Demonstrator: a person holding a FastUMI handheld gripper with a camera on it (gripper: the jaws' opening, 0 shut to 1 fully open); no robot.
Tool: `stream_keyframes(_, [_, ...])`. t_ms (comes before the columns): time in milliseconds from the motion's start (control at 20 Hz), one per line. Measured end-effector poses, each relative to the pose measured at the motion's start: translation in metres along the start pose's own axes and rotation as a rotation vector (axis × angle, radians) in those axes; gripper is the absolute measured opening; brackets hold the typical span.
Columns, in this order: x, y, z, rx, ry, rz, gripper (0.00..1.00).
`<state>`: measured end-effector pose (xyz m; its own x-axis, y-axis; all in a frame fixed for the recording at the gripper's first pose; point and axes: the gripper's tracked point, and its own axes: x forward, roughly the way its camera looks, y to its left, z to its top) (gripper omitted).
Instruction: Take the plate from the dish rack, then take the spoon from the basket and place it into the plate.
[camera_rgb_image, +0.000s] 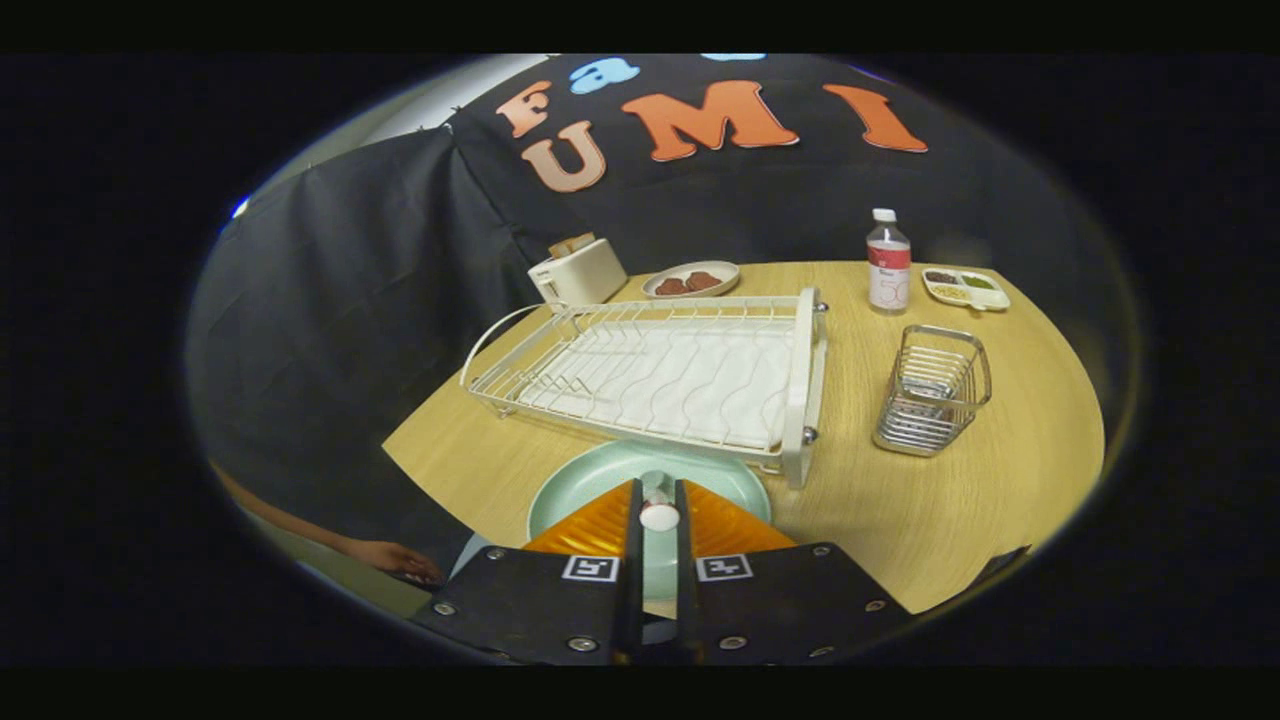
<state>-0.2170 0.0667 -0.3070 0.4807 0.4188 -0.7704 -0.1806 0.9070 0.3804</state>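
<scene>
The gripper (659, 505) has its two fingers drawn close together, and between them sits a small object with a white rounded end (659, 515). I judge it to be the spoon, seen end-on, and the fingers seem to press on it from both sides. It hangs over the round, pale green, smooth plate (580, 478), which lies flat on the light wooden table (950, 520) just near of the white wire dish rack (660, 372).

The risk from here is the release. If the fingers open while the spoon is high or tilted, it may strike the hard glazed surface, bounce, and slide over the low rim onto the table. The plate itself looks slippery on the smooth wood, so a push from the fingers could move it toward the near table edge.

The rack is of thin coated wire with a wavy white drain mat inside, and it holds no dishes. To the right stands the silver wire basket (933, 390), square and open at the top. Farther away are a cream toaster (580, 270), an oval dish with brown pieces (691, 279), a clear plastic bottle (888, 262) and a small divided tray (965, 288).
</scene>
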Motion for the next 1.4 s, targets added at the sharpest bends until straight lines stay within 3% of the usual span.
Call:
stream_keyframes(300, [0.006, -0.014, -0.030, 0.080, 0.068, -0.014, 0.20])
stream_keyframes(700, [0.004, -0.033, -0.036, 0.066, 0.085, -0.083, 0.31])
stream_keyframes(1050, [-0.024, -0.048, 0.040, 0.076, -0.100, -0.147, 0.47])
stream_keyframes(1400, [-0.081, -0.054, 0.157, -0.013, -0.408, -0.228, 0.78])
